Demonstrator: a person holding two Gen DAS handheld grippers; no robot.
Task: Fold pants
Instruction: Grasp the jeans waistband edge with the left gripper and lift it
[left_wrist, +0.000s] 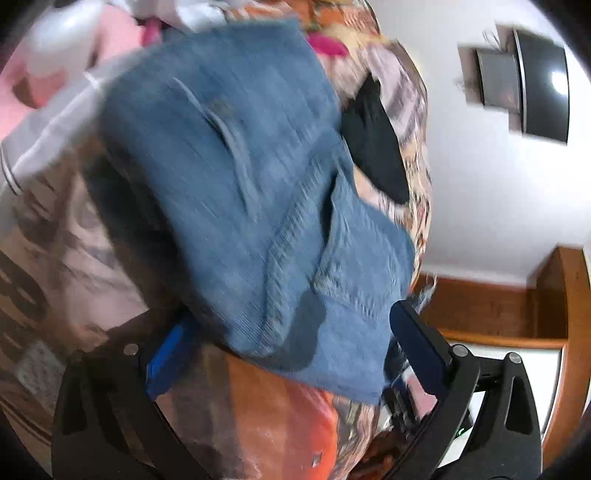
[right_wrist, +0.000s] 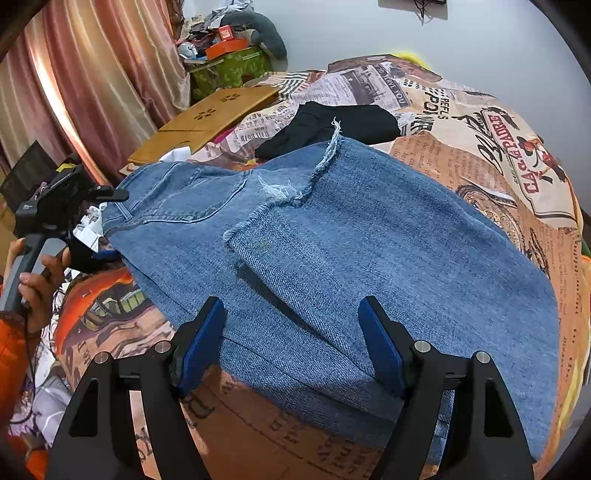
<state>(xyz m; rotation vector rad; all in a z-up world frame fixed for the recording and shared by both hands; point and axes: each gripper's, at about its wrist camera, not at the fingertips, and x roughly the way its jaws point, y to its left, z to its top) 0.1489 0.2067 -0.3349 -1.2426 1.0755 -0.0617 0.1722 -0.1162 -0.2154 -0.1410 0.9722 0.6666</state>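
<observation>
A bedspread (right_wrist: 476, 155) printed with old newspaper and poster motifs covers the bed and carries everything else. On it the blue jeans (right_wrist: 332, 236) lie spread across the middle, already doubled once: the frayed leg hems (right_wrist: 325, 166) rest up by the back pocket (right_wrist: 177, 199) and waist end at the far left, so the legs seem folded back over the seat, leaving a broad rectangle whose folded edge runs along the near side. I judge the task about halfway, with at least one more fold left to make a compact bundle, plus some smoothing of the upper layer. A black garment (right_wrist: 332, 129) sits just beyond the jeans, and a wooden lap tray (right_wrist: 214, 114) lies further left by the curtain (right_wrist: 92, 81). The right gripper (right_wrist: 291, 343) hovers at the near folded edge with its blue pads spread wide, the denim between them but not pinched. The left gripper (left_wrist: 284, 350), blurred in its own view, is likewise spread, its pads on either side of a denim corner without closing on it.
</observation>
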